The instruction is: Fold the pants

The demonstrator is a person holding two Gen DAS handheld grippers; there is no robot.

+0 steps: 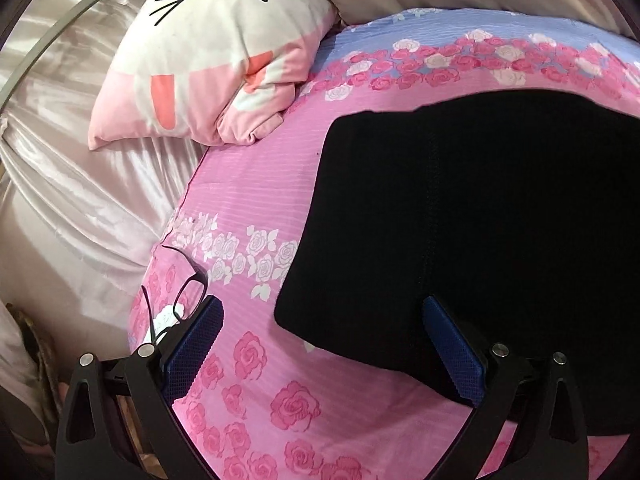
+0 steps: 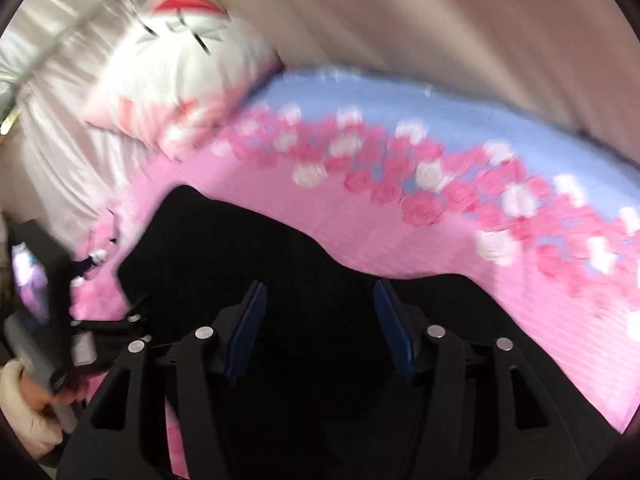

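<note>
Black pants (image 1: 480, 220) lie flat in a folded block on a pink rose-print bedsheet (image 1: 248, 208). My left gripper (image 1: 320, 312) is open and empty, its blue-padded fingers (image 1: 452, 344) straddling the near left edge of the pants just above the sheet. In the right wrist view, which is blurred, the pants (image 2: 240, 248) fill the lower middle. My right gripper (image 2: 318, 292) is open and empty, hovering over them. The left gripper's body and the hand holding it (image 2: 44, 320) show at the left edge.
A cartoon-cat pillow (image 1: 208, 60) lies at the far left corner of the bed. Black-framed glasses (image 1: 188, 296) rest on the sheet beside my left finger. Shiny pale curtain fabric (image 1: 72, 160) hangs along the left and back. The sheet's far band is blue (image 2: 380, 108).
</note>
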